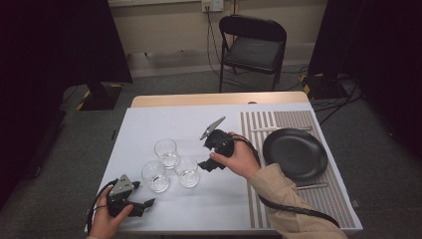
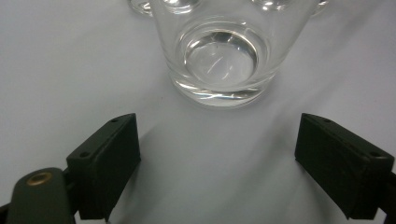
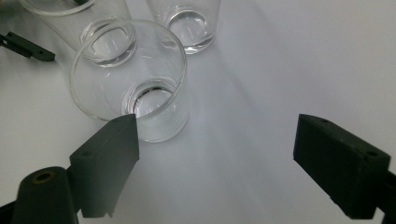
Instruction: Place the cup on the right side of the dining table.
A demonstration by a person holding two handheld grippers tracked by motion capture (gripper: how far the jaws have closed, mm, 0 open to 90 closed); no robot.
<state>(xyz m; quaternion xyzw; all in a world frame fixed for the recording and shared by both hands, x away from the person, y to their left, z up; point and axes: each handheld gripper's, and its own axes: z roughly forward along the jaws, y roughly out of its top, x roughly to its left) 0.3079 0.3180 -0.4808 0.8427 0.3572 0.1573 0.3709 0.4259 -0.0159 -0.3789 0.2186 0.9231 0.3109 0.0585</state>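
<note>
White table, three empty glasses clustered left of centre. My left gripper sits at the near left edge, jaws wide open, holding nothing; near-left glass is just ahead, not touching. My right gripper is just right of the cluster, jaws wide open, empty; near-right glass sits just beyond the left jaw.

Looks like a lab or recording studio mocked up as a dining spot. Black curtains hang on both sides, grey carpet, loose cables on the floor, wall socket, one folding chair. Desk has a white cover, striped placemat, black plate.
</note>
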